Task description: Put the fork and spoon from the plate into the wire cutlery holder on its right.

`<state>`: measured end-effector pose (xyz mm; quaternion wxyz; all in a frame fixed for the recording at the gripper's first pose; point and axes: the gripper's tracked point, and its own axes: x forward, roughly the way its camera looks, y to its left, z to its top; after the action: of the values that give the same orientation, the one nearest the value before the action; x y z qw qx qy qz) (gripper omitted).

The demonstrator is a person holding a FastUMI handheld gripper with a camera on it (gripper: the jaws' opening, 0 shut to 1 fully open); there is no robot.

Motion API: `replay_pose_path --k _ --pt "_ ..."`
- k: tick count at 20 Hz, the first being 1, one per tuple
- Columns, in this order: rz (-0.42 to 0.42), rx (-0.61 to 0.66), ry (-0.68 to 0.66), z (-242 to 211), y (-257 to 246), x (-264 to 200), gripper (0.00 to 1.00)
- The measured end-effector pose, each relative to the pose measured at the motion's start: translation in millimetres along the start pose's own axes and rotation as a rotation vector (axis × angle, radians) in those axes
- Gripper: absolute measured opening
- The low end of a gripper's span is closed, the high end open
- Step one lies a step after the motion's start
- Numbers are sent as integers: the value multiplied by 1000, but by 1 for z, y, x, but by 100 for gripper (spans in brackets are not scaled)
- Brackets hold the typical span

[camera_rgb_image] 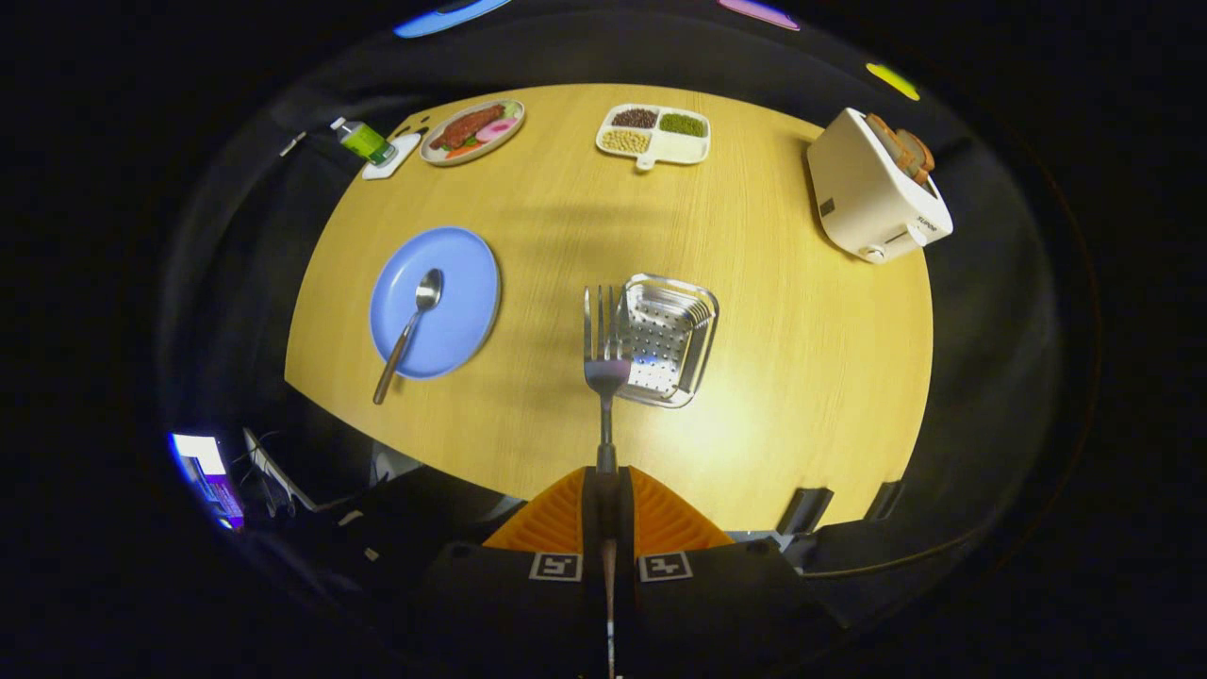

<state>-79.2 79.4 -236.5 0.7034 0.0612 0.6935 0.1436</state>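
My gripper (605, 471) is shut on the handle of a metal fork (603, 351), which points forward with its tines up, high above the table. The fork's head overlaps the left edge of the shiny perforated metal cutlery holder (671, 338) that stands on the wooden table below. To the holder's left lies a blue plate (462, 273). A metal spoon (409, 330) rests on the plate, bowl toward the plate's middle, handle sticking out over the near rim.
At the far side of the table (801, 377) are a plate of food (471, 130), a white divided tray with beans (653, 135), and a small bottle on a white coaster (366, 141). A white toaster with bread (877, 189) stands at the far right.
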Motion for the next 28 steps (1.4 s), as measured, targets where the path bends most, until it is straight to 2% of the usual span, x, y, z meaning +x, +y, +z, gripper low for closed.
replay_pose_path --k 7,9,15,24,28 --pt "-25 -113 280 -2 -33 18 8" --pt "-55 -135 363 1 -41 23 8" --pt "-63 -139 484 12 -42 37 8" --pt "-54 -139 460 26 -39 48 15" --pt "-44 -142 383 35 -37 49 18"
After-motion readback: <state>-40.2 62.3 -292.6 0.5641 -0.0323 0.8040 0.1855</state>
